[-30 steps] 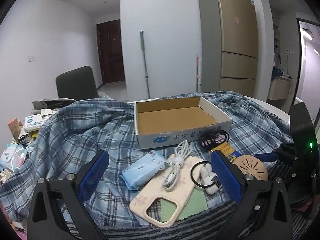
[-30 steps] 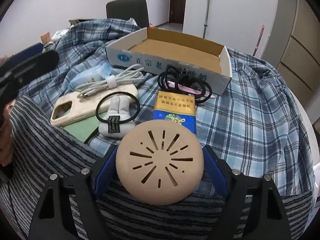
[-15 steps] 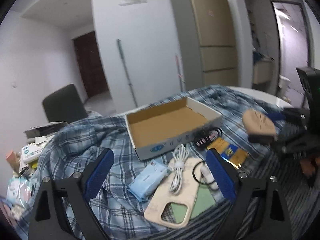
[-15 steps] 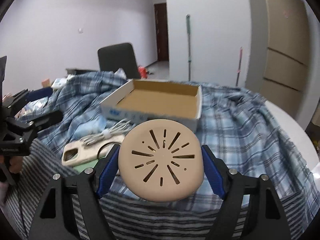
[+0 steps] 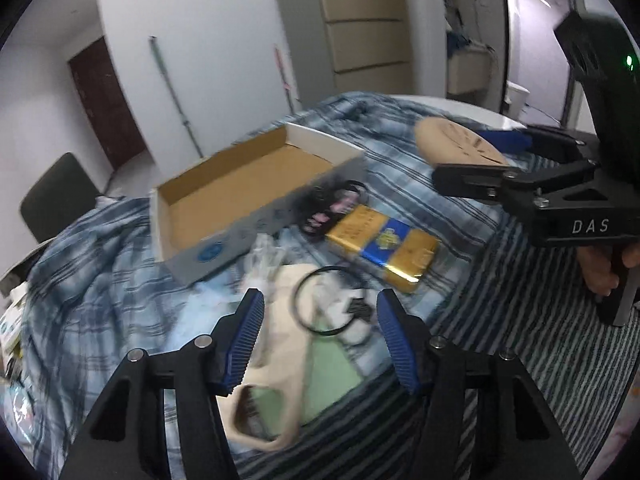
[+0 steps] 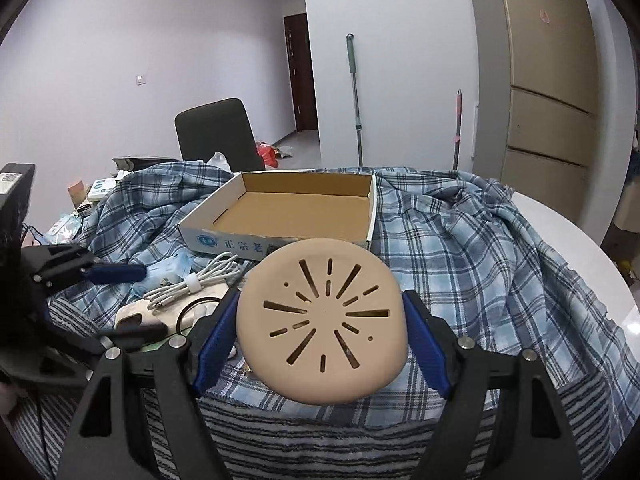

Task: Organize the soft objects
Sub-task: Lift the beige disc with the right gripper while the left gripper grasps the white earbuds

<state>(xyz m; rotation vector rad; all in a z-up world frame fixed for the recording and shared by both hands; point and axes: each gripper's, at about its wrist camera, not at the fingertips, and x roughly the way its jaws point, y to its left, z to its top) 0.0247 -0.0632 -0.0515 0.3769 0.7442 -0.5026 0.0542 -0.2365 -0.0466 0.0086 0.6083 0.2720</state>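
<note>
Clamping the beige slotted disc by its two edges, the right claw carries it clear of the bench, face toward the camera, so the soft piece sags little and can go flat into the open cardboard box just beyond, which is the likely place for it. The left claw stands half open with nothing between its pads; its jaws have just been closing as it points down at the black hair tie on its small white plush piece, which lies across the cream phone case. The narrower gap suits so slim a target, I judge. Around these lie a coiled white cable, a gold-and-blue packet and a tangle of black hair ties against the box's front wall. A blue plaid cloth covers the bench, with a striped cloth at the near edge.
</note>
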